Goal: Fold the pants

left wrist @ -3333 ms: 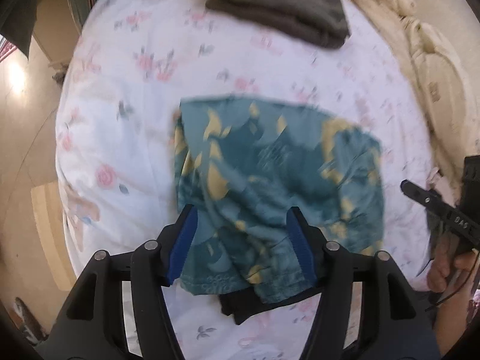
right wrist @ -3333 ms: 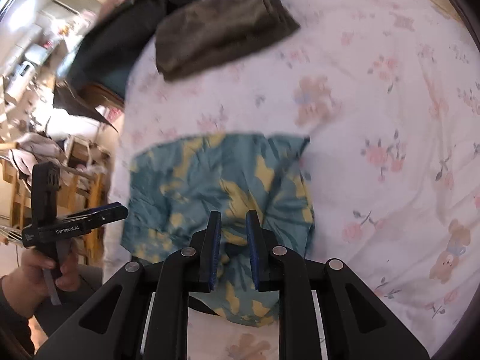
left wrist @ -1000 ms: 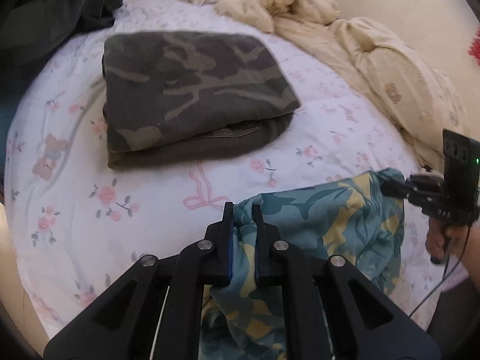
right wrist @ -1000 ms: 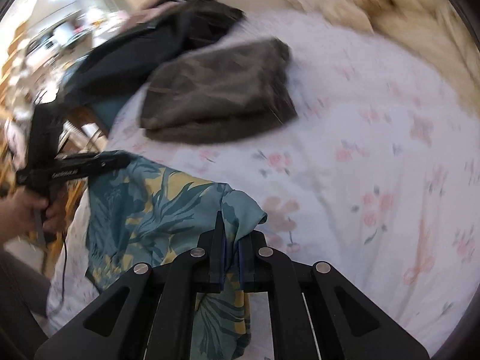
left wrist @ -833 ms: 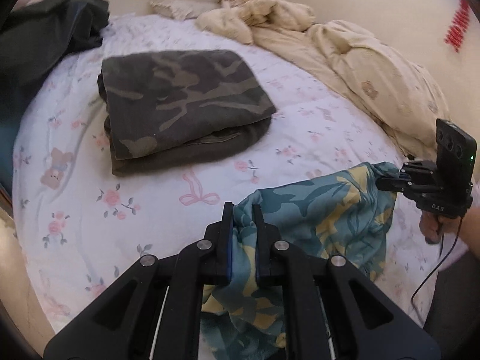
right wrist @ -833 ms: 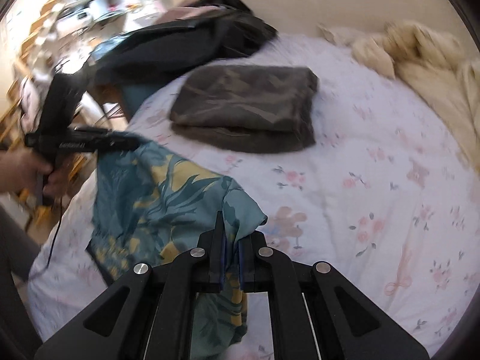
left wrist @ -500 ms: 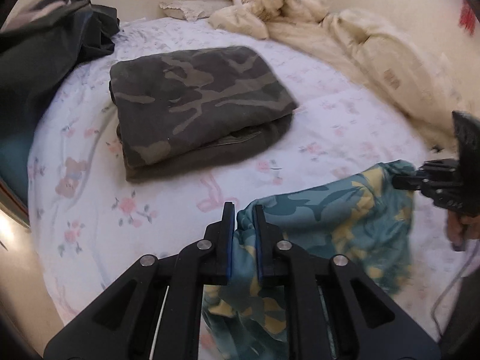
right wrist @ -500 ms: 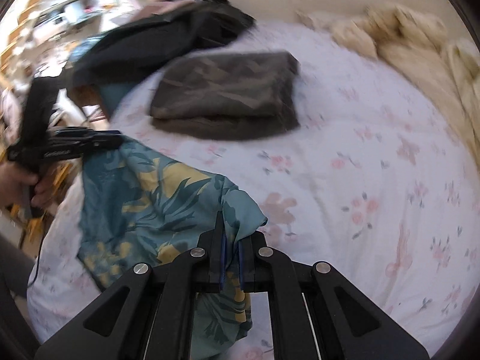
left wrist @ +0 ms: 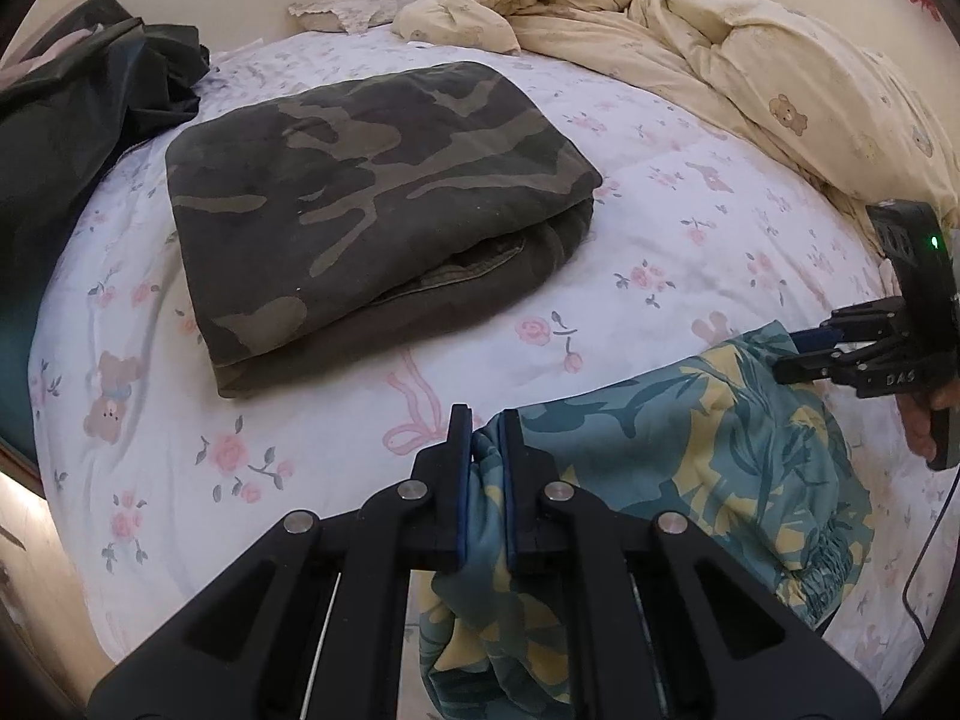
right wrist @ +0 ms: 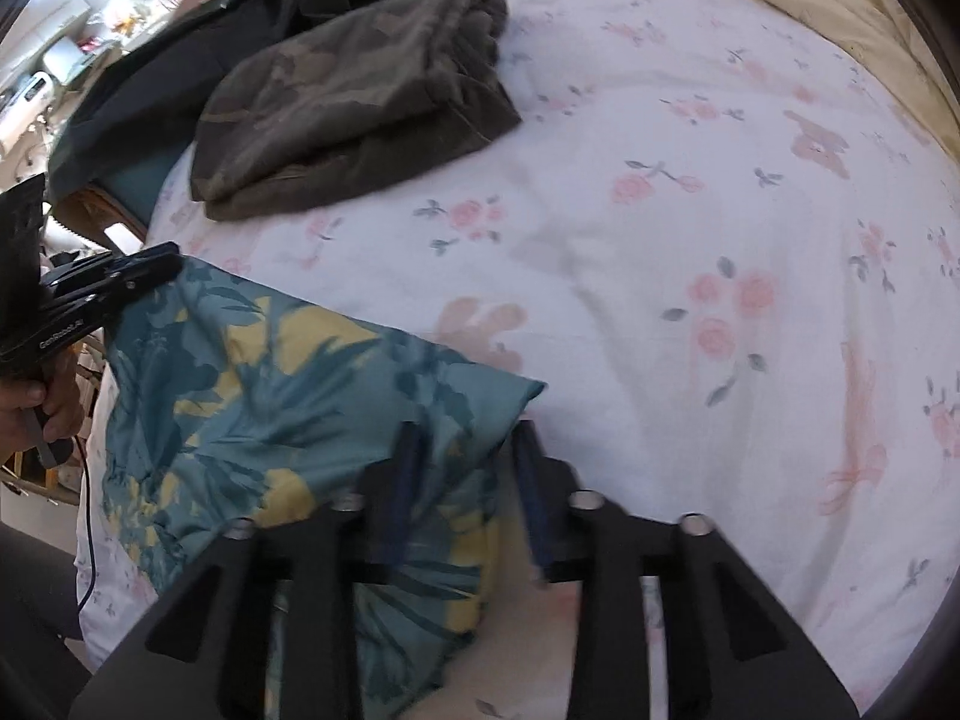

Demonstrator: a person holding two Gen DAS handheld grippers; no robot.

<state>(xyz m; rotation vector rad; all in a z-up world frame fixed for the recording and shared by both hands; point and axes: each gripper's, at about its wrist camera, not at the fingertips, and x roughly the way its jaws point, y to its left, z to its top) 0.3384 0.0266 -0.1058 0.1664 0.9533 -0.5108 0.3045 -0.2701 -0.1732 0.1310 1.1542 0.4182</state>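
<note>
1. The teal and yellow leaf-print pants (left wrist: 708, 438) lie partly folded at the near edge of the bed (left wrist: 690, 192), on its white flowered sheet
2. The left tool (left wrist: 480, 420) is clamped on a top corner of the pants, with cloth bunched between its two fingers
3. In the right wrist view the right tool (right wrist: 462, 432) has its fingers spread apart, and the other corner of the pants lies loose between them on the sheet
4. In the left wrist view the right tool (left wrist: 804, 354) sits at the far corner of the pants; from there I cannot tell whether it touches the cloth
5. A folded camouflage garment (left wrist: 372, 180) rests toward the middle of the bed, well apart from the pants
6. A dark jacket (left wrist: 72, 120) is heaped at the bed's left edge, and a cream quilt (left wrist: 750, 60) is bunched along the far right edge
</note>
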